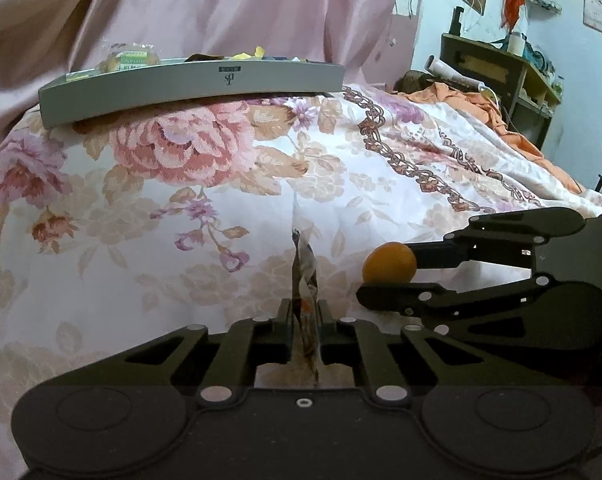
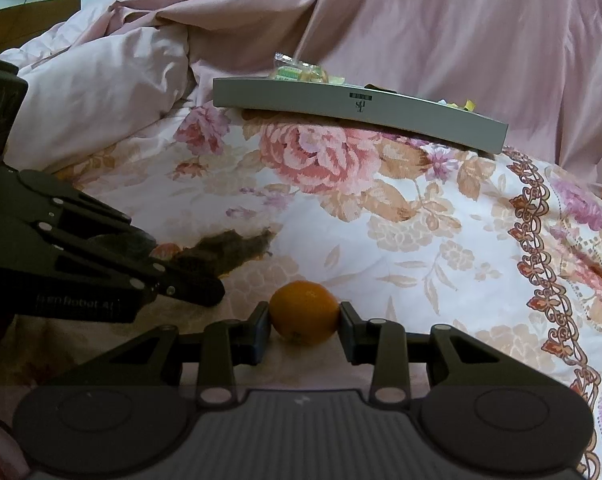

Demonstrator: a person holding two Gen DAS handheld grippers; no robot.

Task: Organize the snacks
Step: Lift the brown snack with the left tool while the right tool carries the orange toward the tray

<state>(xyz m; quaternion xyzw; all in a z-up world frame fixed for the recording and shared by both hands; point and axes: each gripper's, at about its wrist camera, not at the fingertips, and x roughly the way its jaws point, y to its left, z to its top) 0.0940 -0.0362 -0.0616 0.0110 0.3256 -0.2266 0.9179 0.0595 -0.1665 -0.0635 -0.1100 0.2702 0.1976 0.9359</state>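
My left gripper [image 1: 305, 316] is shut on a thin snack packet [image 1: 304, 272] held edge-on above the floral quilt. My right gripper [image 2: 304, 316] is shut on a small orange [image 2: 304, 312], low over the quilt. In the left wrist view the right gripper [image 1: 385, 270] and the orange [image 1: 389, 267] show at the lower right. In the right wrist view the left gripper [image 2: 205, 286] shows at the left with the dark packet [image 2: 225, 250]. A grey tray [image 1: 189, 88] holding wrapped snacks [image 1: 131, 56] lies further back on the bed; the tray also shows in the right wrist view [image 2: 357, 114].
A floral quilt [image 1: 181, 200] covers the bed. A pink blanket [image 2: 421, 28] is bunched behind the tray. An orange cloth [image 1: 473, 104] and a wooden shelf unit [image 1: 497, 68] stand at the far right.
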